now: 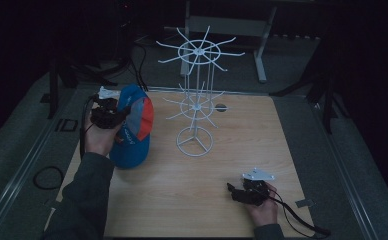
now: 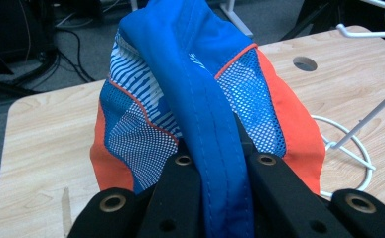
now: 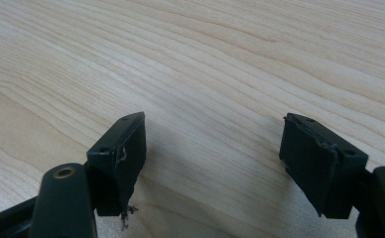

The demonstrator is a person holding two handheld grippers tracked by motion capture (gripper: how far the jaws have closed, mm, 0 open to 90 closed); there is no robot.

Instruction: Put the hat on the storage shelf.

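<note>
Left gripper (image 2: pixel 223 163) has its jaws clamped on the cap (image 2: pixel 190 89); right gripper (image 3: pixel 213 148) rests near the desk (image 3: pixel 220 59), jaws apart.

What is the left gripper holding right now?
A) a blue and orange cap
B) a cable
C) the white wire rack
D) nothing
A: the left gripper has its jaws pinched on a blue fold of the cap, beside the white rack.

The left gripper (image 1: pixel 116 116), held in the left hand (image 1: pixel 100 137) with forearm extended, had its jaws clamped on a cap (image 2: pixel 200 94), while the right gripper (image 3: pixel 213 148), in the right hand (image 1: pixel 263 207), rested low with jaws spread wide.
</note>
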